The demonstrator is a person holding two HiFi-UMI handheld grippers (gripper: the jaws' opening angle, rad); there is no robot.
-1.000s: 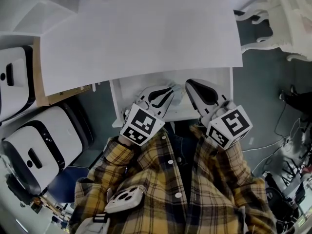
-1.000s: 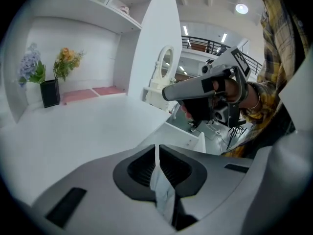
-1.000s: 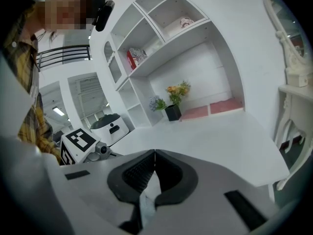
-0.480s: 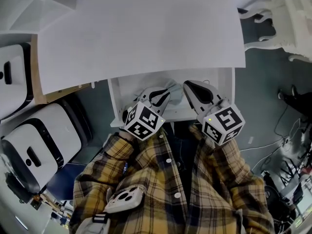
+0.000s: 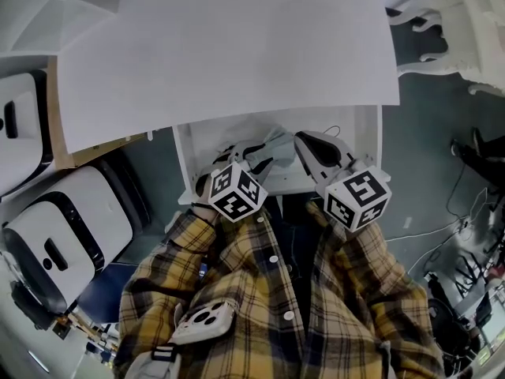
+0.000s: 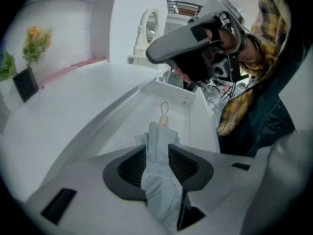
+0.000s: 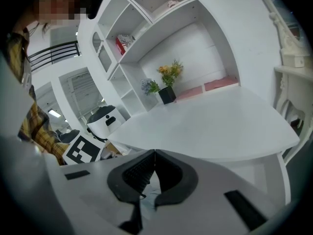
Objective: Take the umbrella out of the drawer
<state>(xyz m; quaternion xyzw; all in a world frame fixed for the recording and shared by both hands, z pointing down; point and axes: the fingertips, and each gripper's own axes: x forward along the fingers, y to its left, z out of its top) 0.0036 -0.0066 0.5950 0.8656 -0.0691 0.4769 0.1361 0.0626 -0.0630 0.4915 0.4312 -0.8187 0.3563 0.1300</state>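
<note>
Spreading its jaws, the left claw [image 6: 157,148] is pointing steeply down into the open drawer [image 6: 172,90], with the folded grey umbrella [image 6: 157,190] lying straight between its two ribbed pads and the fabric filling the gap between them. The umbrella's long axis is running in line with this claw, from under its body out past the tips. The handle [image 6: 164,117] with its wire loop is showing just beyond them, toward the drawer wall ahead. The right claw [image 7: 154,153], jaws pressed together on nothing, is hovering ahead of and above the left one, with the umbrella lying lower, off its left side. The left claw is plainly the nearer, so the lift is likely falling to it: pinching across the umbrella's short axis, then drawing it up and clear of the desktop [image 5: 229,54] overhanging the drawer's back
</note>
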